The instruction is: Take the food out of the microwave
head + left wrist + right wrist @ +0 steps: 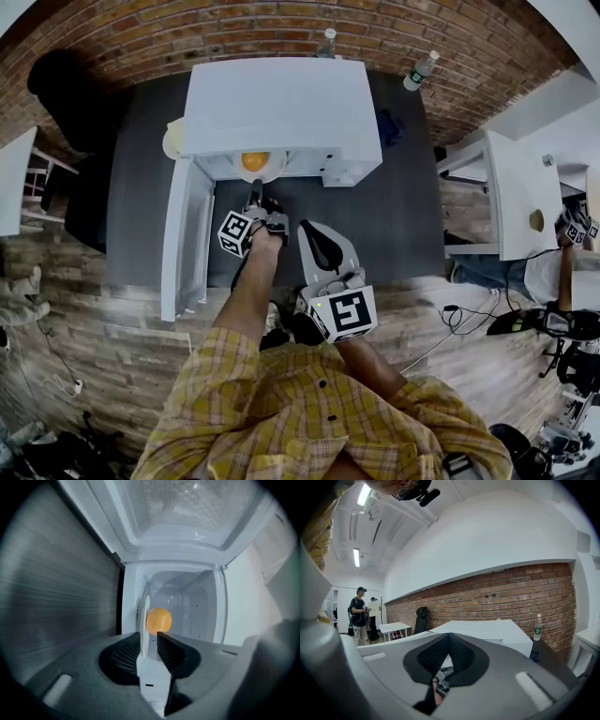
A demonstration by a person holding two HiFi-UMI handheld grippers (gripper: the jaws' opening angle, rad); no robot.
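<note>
a dark table (403, 216) fills the frame's centre, bearing a white microwave (281, 103) and, at its top edge, two bottles (421, 70).

**Left gripper at the open microwave**

A white microwave (281, 103) stands on a dark table (403, 206) with its door (186, 234) swung open to the left. In the opening an orange round food (255, 161) sits on a plate (274, 172). The left gripper (255, 199) reaches forward with its tips at the plate's near rim. The right gripper (309, 230) hangs back over the table's front edge, apart from the microwave. Two plastic bottles (421, 69) stand behind, near a brick wall (141, 37). The person's sleeves (234, 403) are yellow plaid.
</note>
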